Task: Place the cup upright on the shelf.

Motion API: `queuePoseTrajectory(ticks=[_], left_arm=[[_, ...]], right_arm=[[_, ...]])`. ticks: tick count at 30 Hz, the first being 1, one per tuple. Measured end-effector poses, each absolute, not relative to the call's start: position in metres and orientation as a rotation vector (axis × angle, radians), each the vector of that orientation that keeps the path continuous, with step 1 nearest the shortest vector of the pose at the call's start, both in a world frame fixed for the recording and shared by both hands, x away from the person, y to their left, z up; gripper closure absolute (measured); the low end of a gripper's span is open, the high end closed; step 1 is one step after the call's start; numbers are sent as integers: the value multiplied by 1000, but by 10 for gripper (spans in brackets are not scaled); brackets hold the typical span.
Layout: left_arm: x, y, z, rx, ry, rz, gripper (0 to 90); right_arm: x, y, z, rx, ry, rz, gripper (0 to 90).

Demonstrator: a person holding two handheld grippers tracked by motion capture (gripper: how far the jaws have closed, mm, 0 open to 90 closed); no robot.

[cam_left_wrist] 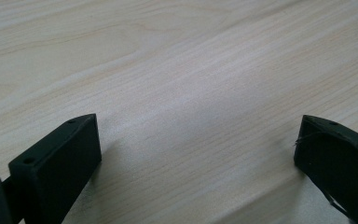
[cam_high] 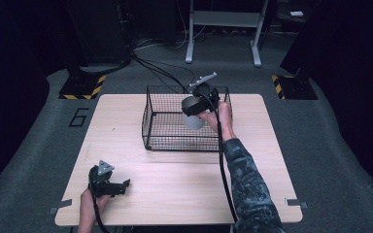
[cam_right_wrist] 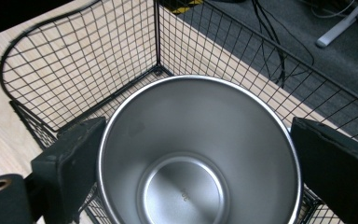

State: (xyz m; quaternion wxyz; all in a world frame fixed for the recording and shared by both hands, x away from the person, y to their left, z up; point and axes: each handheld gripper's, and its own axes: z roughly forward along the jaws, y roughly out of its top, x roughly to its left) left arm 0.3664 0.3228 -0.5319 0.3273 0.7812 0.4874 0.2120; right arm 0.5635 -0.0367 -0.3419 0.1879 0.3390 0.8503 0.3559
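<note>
A light wooden table [cam_high: 126, 141] is sitting on grey carpet [cam_high: 330, 145]; black cables [cam_high: 160, 70] are lying behind it.

Steel cup [cam_right_wrist: 200, 154] (empty), upright, inside wire basket [cam_right_wrist: 74, 70]

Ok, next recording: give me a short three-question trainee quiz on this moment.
1. True or false: the right gripper has its jaws on either side of the steel cup.
2. Where is the steel cup? A) on the bare table B) in the wire basket C) on the floor
3. Fill in: the left gripper, jaws wide apart with nothing between them, sits over the ____.

Key: 1 true; 2 B; 3 table.
</note>
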Motion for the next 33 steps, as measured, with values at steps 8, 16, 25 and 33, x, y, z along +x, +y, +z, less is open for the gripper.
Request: queuePoseTrajectory(ticks=[8, 16, 25, 33], left_arm=[[366, 322, -532, 2031, 1283, 555, 5], [366, 322, -533, 2031, 1282, 557, 5], [366, 323, -532, 2046, 1275, 554, 5], [366, 322, -532, 2042, 1281, 547, 5]], right_arm=[[578, -32, -360, 1002, 2423, 960, 60], [592, -25, -379, 1060, 2445, 929, 60], [601, -24, -394, 1116, 2440, 920, 60], [608, -22, -406, 1152, 2439, 924, 60]])
